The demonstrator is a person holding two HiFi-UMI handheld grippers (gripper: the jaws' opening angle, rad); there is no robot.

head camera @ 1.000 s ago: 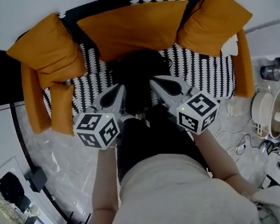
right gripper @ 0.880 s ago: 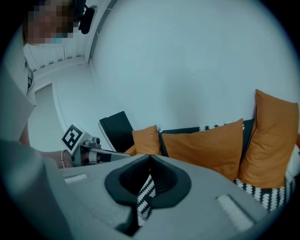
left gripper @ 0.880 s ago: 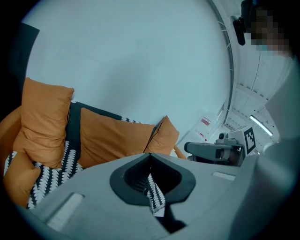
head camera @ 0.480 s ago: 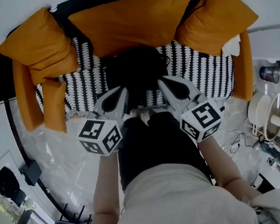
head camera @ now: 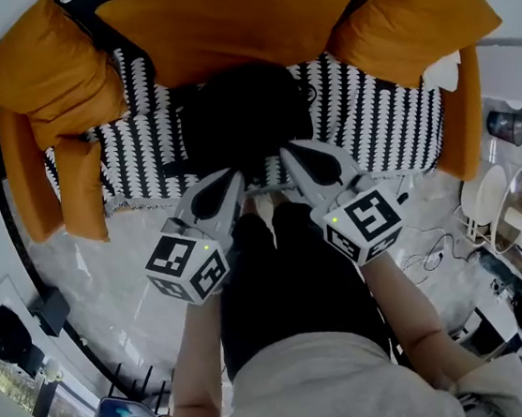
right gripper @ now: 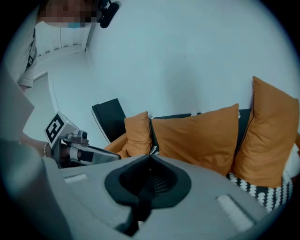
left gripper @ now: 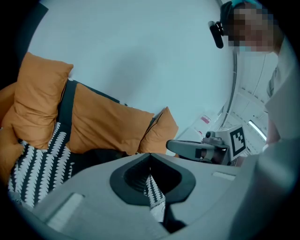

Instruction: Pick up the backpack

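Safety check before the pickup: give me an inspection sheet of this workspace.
Surface: sofa with a black-and-white cover.
Job's things: black backpack on the middle of the seat, not gripped.
Clutter: orange cushions along the back and at both ends; plates to the right.
Grippers: left tool and right tool both shut and empty, pointing at the backpack's front; whether they touch it cannot be told.
Cables: white cable loose on the floor, right of the sofa's front.
Surroundings: marbled floor, white wall.
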